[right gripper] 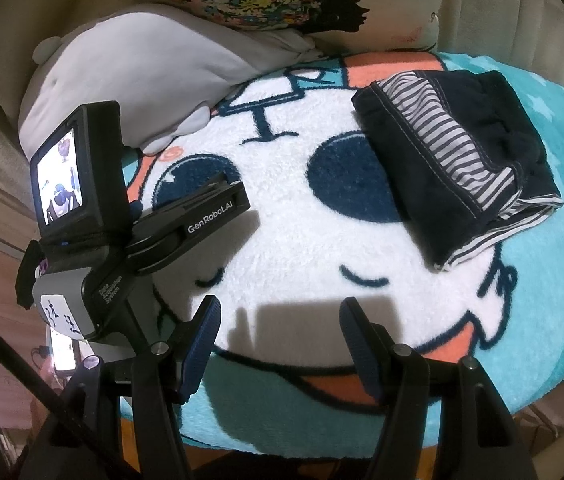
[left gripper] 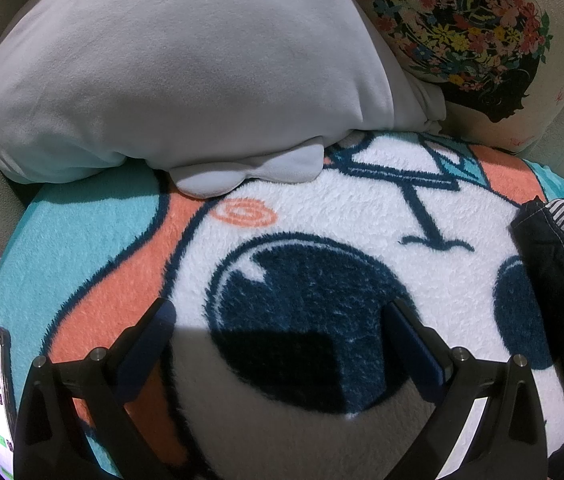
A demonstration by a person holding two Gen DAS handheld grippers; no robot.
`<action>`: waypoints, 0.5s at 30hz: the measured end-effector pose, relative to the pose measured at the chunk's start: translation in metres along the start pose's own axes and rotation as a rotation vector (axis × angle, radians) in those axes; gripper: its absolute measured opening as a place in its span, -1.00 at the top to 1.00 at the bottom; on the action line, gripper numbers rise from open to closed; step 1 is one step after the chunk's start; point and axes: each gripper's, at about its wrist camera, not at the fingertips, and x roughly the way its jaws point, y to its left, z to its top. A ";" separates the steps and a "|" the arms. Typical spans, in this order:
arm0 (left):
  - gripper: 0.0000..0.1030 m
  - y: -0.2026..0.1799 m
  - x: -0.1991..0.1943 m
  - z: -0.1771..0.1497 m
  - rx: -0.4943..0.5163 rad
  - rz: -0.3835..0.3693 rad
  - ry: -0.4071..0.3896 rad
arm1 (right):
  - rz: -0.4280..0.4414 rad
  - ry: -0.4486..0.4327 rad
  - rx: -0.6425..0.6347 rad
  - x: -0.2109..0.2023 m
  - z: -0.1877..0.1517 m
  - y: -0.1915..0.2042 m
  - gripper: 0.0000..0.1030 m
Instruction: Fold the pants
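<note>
While both tools hover over the fleece blanket [right gripper: 302,248], we log: pants [right gripper: 458,160] folded, dark with striped lining, lying on blanket well ahead of right gripper [right gripper: 277,320] | right jaws spread, empty | left gripper [left gripper: 277,320] jaws spread, empty; pants [left gripper: 558,280] at its right | grey pillow [left gripper: 185,68] at blanket's far edge.

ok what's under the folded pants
The pants lie on the cartoon fleece blanket, covering part of its white face and teal edge. Whatever the blanket lies on is hidden. Both grippers, left and right, are open and apart from them.
</note>
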 end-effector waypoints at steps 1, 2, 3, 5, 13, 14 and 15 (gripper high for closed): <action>-1.00 0.000 0.000 0.000 0.000 0.000 0.000 | 0.000 -0.001 0.004 0.000 0.000 -0.001 -0.31; -1.00 0.000 0.000 0.000 0.000 0.000 0.000 | -0.001 -0.001 0.006 0.000 0.000 -0.001 -0.31; -1.00 0.000 0.000 0.000 0.000 0.000 0.000 | -0.001 -0.001 0.008 -0.001 0.000 -0.002 -0.31; -1.00 0.000 0.000 0.000 0.000 0.000 0.000 | 0.000 -0.001 0.010 -0.001 0.000 -0.002 -0.31; -1.00 0.000 0.000 0.000 0.000 0.000 0.000 | 0.000 0.003 0.008 0.000 0.001 -0.003 -0.31; -1.00 0.000 0.000 0.000 0.000 0.000 0.000 | 0.000 0.003 0.008 0.000 0.001 -0.003 -0.31; -1.00 0.000 0.000 0.000 0.000 0.000 0.000 | 0.001 0.003 0.008 0.000 0.001 -0.003 -0.31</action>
